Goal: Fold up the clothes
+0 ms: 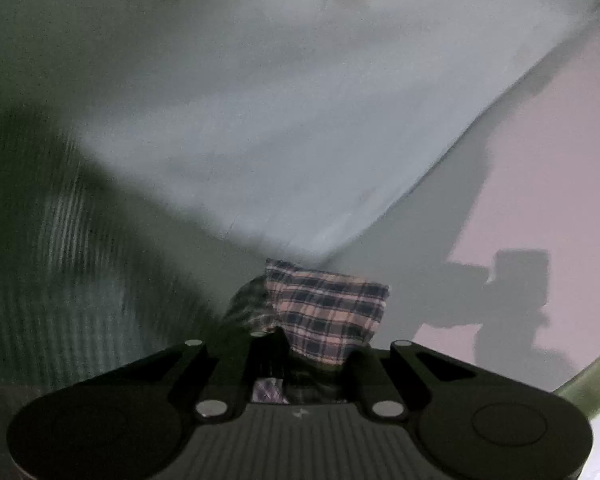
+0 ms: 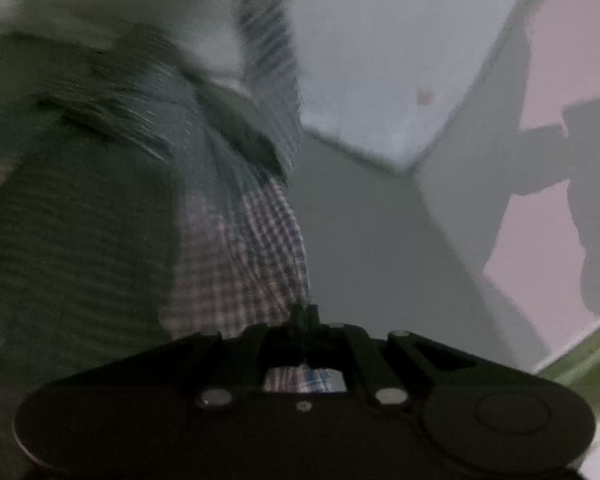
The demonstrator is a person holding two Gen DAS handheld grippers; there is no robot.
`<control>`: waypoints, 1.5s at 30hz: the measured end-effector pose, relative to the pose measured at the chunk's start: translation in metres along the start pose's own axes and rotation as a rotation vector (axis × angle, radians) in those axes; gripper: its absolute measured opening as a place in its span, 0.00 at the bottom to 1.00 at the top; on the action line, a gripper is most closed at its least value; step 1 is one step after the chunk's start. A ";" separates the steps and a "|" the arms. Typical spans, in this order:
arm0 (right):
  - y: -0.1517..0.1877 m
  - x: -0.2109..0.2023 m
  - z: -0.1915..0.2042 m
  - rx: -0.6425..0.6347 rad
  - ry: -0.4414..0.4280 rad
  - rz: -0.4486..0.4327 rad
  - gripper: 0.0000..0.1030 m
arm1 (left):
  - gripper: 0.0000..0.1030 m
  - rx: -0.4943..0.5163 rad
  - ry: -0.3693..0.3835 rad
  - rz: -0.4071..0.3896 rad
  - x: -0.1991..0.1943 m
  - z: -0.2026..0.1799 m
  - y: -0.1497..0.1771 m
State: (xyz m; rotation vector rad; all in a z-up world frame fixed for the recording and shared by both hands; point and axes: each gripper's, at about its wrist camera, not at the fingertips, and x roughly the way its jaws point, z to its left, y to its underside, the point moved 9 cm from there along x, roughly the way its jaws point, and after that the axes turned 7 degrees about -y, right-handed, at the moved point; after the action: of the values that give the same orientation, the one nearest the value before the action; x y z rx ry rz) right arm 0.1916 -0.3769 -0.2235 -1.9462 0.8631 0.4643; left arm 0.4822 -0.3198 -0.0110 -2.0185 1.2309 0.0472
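The plaid garment (image 1: 324,312) is light, limp woven cloth that drapes and bunches, so it looks best held at hems or corners. The left gripper (image 1: 300,344) pinches a bunched fold; the right gripper (image 2: 304,316), fingers closed, clamps an edge, cloth hanging beyond over the white surface (image 2: 360,60).

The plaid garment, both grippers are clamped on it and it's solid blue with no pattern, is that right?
Not quite. The plaid garment is checked in pink and dark navy, not solid blue; the left wrist view shows this clearly. The rest stands: the left gripper and the right gripper are each closed on its cloth.
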 end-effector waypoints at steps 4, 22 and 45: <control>-0.012 -0.032 0.067 -0.137 -0.037 -0.027 0.00 | 0.07 0.049 0.005 -0.189 -0.096 0.017 -0.066; 0.027 -0.076 0.109 -0.012 -0.234 0.053 0.45 | 0.08 -0.158 -0.569 -0.185 -0.208 0.280 -0.022; 0.140 -0.015 0.019 1.068 -0.275 0.385 0.08 | 0.08 -0.129 -0.586 -0.183 -0.201 0.286 -0.028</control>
State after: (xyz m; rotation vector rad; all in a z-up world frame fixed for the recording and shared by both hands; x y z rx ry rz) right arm 0.0800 -0.4001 -0.3080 -0.7281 1.0138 0.3596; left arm 0.4924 0.0141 -0.1188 -2.0107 0.6846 0.5970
